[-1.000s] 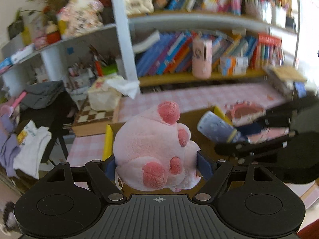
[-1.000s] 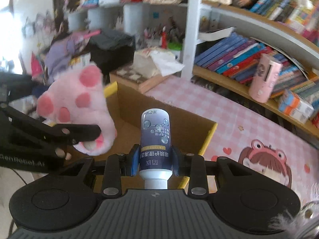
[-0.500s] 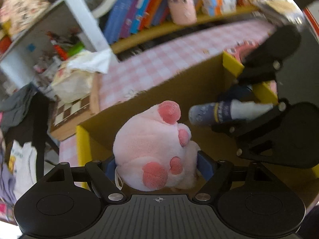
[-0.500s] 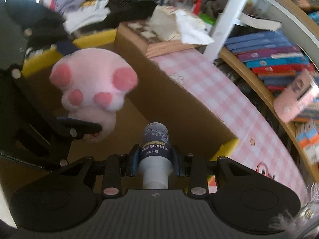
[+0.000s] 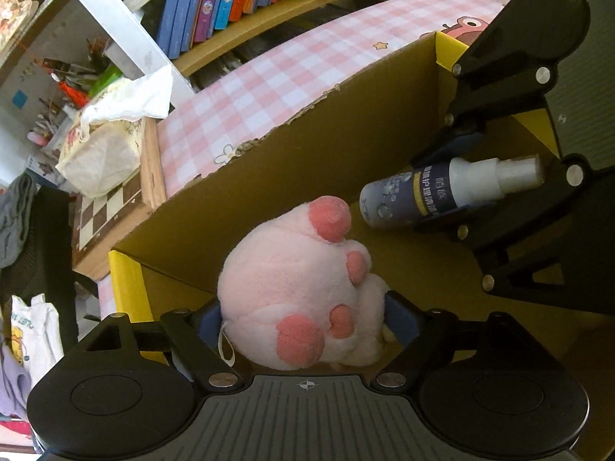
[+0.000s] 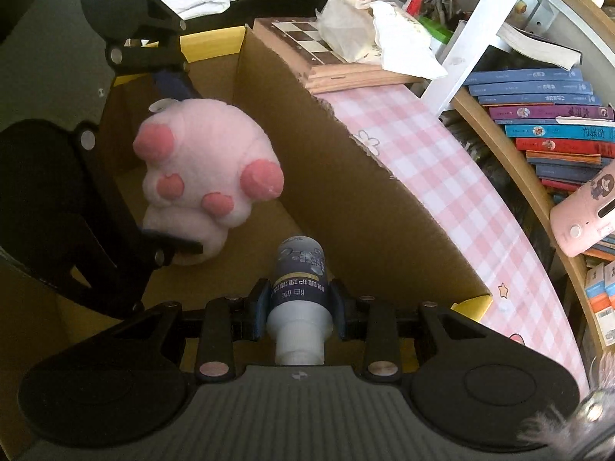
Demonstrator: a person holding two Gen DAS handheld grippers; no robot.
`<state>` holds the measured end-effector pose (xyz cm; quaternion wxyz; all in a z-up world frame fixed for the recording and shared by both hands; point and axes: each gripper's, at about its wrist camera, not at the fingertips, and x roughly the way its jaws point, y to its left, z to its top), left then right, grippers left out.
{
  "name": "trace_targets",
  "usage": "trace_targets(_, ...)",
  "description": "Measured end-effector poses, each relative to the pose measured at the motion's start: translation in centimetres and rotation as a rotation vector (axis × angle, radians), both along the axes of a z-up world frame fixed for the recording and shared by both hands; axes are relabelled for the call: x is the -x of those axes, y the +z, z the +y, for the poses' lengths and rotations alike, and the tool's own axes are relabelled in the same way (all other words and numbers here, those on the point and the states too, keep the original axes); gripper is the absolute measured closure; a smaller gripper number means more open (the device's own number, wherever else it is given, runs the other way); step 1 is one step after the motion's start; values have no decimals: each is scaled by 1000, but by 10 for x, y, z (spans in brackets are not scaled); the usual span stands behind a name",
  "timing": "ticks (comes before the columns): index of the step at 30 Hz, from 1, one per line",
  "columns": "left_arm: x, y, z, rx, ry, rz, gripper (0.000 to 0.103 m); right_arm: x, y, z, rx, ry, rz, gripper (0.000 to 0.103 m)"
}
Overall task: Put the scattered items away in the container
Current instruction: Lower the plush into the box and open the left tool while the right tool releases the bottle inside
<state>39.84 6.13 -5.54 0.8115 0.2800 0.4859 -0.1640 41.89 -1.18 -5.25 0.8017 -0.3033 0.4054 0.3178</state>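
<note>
A pink plush paw (image 5: pixel 292 292) sits between the blue pads of my left gripper (image 5: pixel 305 315), low inside the cardboard box (image 5: pixel 307 153) with yellow rim flaps. The jaws are opening, but both pads still touch the plush. In the right wrist view the plush (image 6: pixel 200 161) hangs between the left gripper's fingers (image 6: pixel 173 84) over the box floor. My right gripper (image 6: pixel 298 303) is shut on a dark blue spray bottle (image 6: pixel 300 269) with a white neck, which points into the box (image 6: pixel 346 199). The bottle (image 5: pixel 415 199) lies right of the plush and close to it.
The box stands on a pink checked tablecloth (image 5: pixel 269 77). A chessboard case (image 6: pixel 307 50) carrying a white tissue bag (image 6: pixel 365 34) lies just beyond the box's end. Bookshelves (image 6: pixel 538 126) and a pink device (image 6: pixel 588 211) run along the table's far edge. Clothes (image 5: pixel 30 342) hang at the left.
Both grippers have tipped downward and sunk into the box with their loads. The plush and the bottle have come nearer the box floor, and the left pads stand slightly wider.
</note>
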Motion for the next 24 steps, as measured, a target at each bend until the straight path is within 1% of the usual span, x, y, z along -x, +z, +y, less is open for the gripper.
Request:
trace_targets(6, -1, -1, -2, 0, -12, -16, 11, 3, 2, 1, -9, -7, -4, 72)
trace_targets(7, -1, -1, -3, -5, -15, -25, 10, 4, 3, 0, -14, -13, -13, 69)
trace_targets(8, 0, -1, -3, -9, -18, -35, 10, 5, 5, -1, -20, -16, -26, 65)
trace_targets(9, 2, 0, -4, -12, -21, -45, 9, 6, 8, -2, -28, -16, -35, 59)
trace_targets(11, 5, 3, -4, -11, -23, -64, 8, 9, 14, -5, -48, -27, -46, 52)
trace_targets(17, 20, 22, -1, 31, -14, -125, 7, 20, 32, -14, -96, -79, -86, 51)
trace_targets(19, 27, 29, 0, 41, -5, -156, 7, 20, 39, -18, -117, -99, -102, 51)
trace_targets(24, 53, 55, 4, 97, 43, -265, 7, 45, 65, -35, -197, -156, -169, 48)
